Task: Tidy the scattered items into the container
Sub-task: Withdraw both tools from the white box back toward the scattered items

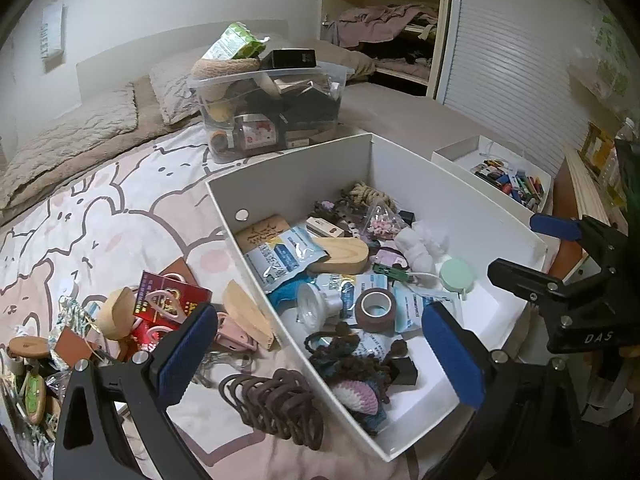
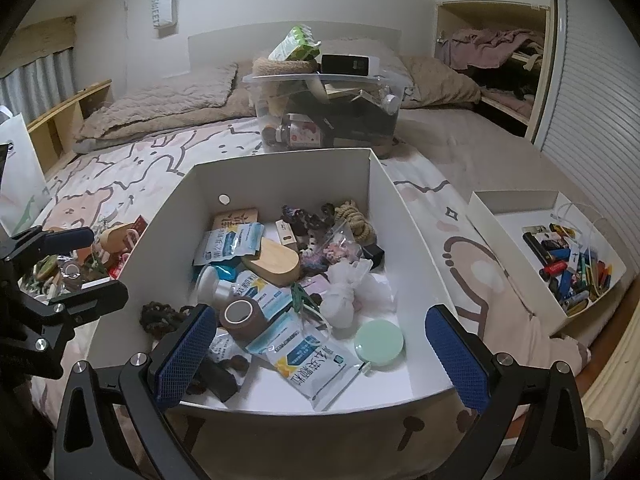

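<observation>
Left wrist view: the left tool gapes wide and empty, blue mesh pads over the white box rim. On the bed beside it lie brown hair ties, a red packet and wooden pieces.

Right wrist view: the right tool gapes wide, empty, above the box holding brown tape, a mint disc, mask packets and a wooden block.

This is a bedroom in a home. Straight ahead of the tools lies a bed with a cartoon-bear cover, and beyond it quilted pillows rest against a white headboard and a plain wall. Ahead and to the right, an open closet holds crumpled clothes beside a slatted white door. Far to the left hangs a curtain above a low wooden shelf. Household odds and ends fill boxes on the bed.
</observation>
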Action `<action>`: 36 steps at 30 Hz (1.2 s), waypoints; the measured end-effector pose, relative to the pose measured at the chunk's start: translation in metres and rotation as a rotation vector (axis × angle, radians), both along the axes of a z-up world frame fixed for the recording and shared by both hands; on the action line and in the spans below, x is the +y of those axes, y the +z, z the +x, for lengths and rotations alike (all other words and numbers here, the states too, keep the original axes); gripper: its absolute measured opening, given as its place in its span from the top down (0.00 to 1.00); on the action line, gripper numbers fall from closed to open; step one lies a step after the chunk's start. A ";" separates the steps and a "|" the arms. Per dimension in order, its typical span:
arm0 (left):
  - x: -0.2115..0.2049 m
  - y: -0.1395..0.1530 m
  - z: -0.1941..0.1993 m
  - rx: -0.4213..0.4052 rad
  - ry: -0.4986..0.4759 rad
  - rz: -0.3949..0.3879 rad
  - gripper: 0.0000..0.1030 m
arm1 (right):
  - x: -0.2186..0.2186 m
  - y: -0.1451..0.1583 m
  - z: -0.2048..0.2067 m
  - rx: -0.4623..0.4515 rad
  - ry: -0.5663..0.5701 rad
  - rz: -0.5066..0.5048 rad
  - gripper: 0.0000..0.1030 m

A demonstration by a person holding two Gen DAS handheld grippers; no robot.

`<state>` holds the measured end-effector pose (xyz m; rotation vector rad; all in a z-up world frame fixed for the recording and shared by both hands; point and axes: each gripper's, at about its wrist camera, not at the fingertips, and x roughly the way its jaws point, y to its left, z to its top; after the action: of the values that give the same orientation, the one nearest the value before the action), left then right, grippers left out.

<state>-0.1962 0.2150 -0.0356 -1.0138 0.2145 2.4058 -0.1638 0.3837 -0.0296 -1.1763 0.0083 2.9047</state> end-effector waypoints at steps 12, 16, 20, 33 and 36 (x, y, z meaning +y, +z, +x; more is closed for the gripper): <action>-0.043 0.012 0.002 0.029 0.088 0.011 0.00 | -0.035 0.011 -0.004 0.023 0.055 -0.023 0.00; -0.061 0.016 0.004 0.047 0.124 0.008 0.00 | -0.051 0.014 -0.006 0.032 0.084 -0.021 0.00; -0.083 0.018 0.007 0.056 0.167 0.004 0.00 | -0.068 0.018 -0.008 0.043 0.117 -0.019 0.00; -0.146 0.022 0.017 0.068 0.273 0.000 0.00 | -0.120 0.022 -0.011 0.061 0.208 -0.004 0.00; -0.160 0.022 0.020 0.070 0.293 0.000 0.00 | -0.130 0.024 -0.011 0.066 0.221 -0.001 0.00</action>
<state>-0.1759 0.0554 -0.0139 -1.0221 0.0957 2.7074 -0.1744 0.2539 -0.0058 -1.1497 -0.1278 3.1326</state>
